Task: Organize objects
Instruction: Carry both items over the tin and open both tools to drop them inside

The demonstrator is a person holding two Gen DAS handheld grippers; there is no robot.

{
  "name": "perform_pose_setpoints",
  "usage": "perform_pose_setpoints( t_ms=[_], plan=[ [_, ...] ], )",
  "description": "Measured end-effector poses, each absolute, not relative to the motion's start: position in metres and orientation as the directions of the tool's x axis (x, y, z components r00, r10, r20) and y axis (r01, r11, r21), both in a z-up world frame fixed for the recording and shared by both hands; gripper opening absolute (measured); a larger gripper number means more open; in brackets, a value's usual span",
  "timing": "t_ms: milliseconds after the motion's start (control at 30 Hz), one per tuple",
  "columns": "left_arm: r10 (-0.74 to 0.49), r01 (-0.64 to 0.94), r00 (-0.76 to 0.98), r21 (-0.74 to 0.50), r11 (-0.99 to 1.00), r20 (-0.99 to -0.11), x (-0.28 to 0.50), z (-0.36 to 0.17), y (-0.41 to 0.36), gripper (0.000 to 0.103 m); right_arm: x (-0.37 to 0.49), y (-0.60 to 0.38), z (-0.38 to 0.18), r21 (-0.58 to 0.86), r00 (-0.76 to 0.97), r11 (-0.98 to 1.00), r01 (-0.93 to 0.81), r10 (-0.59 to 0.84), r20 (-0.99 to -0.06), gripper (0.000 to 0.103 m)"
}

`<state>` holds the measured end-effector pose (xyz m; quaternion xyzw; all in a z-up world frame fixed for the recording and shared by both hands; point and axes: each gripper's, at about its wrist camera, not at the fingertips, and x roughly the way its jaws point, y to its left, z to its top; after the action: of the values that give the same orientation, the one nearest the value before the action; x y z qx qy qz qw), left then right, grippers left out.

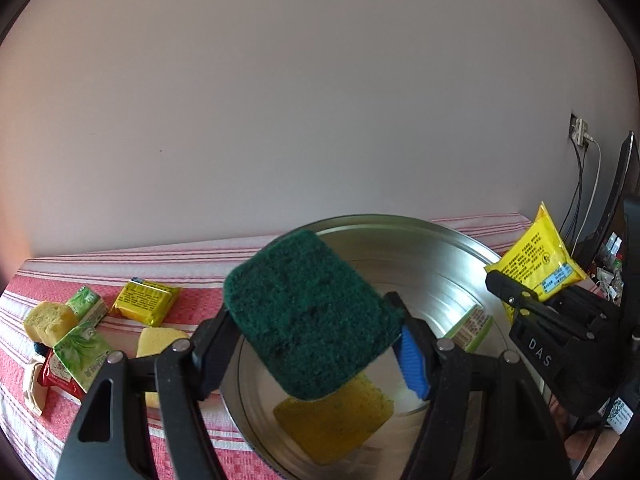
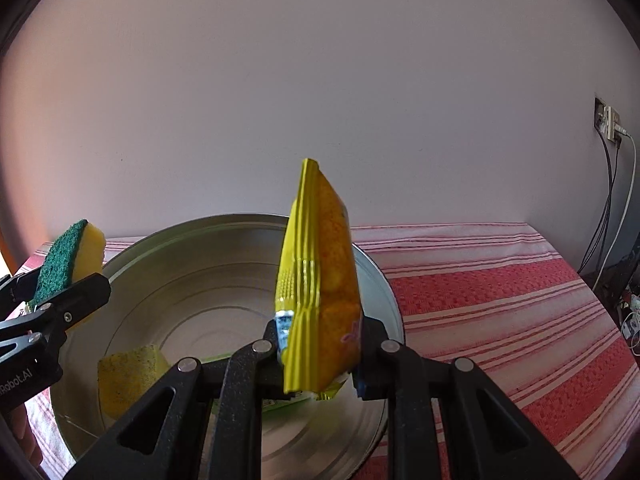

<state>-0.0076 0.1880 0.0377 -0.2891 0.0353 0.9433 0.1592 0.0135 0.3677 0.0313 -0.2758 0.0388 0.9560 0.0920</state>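
Observation:
My left gripper is shut on a green-and-yellow scrub sponge and holds it above a wide metal basin. The sponge also shows at the left of the right wrist view. My right gripper is shut on a yellow snack packet held upright over the basin; the packet shows in the left wrist view. In the basin lie a yellow sponge and a green packet.
On the red striped tablecloth, left of the basin, lie a yellow packet, green packets, a red packet and yellow sponges. A wall socket with cables is at the right.

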Motion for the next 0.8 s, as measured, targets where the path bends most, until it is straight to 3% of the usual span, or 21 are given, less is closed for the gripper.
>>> perform_pose_setpoints(
  t_ms=[467,533,600,700,800],
  plan=[
    [0.2,-0.289,-0.776,0.055,-0.956,-0.598,-0.015,0.02,0.206,0.071,0.001,0.363,0.023,0.059,-0.823,-0.99,-0.131,0.076,-0.562,0.024],
    [0.197,-0.28,-0.78,0.049,-0.959,-0.594,-0.014,0.021,0.207,0.077,0.005,0.359,0.026,0.068,-0.827,-0.99,-0.122,0.063,-0.559,0.04],
    [0.202,-0.273,-0.786,0.036,-0.961,-0.585,-0.014,0.027,0.205,0.09,0.013,0.356,0.032,0.056,-0.851,-0.99,-0.13,0.082,-0.519,0.066],
    [0.199,-0.25,-0.814,0.02,-0.968,-0.545,-0.009,0.033,0.195,0.101,0.024,0.351,0.041,0.029,-0.877,-0.987,-0.155,0.125,-0.464,0.077],
    [0.215,-0.249,-0.837,-0.001,-0.969,-0.503,0.004,0.041,0.186,0.102,0.028,0.353,0.043,0.068,-0.885,-0.985,-0.16,0.113,-0.451,0.082]
  ],
)
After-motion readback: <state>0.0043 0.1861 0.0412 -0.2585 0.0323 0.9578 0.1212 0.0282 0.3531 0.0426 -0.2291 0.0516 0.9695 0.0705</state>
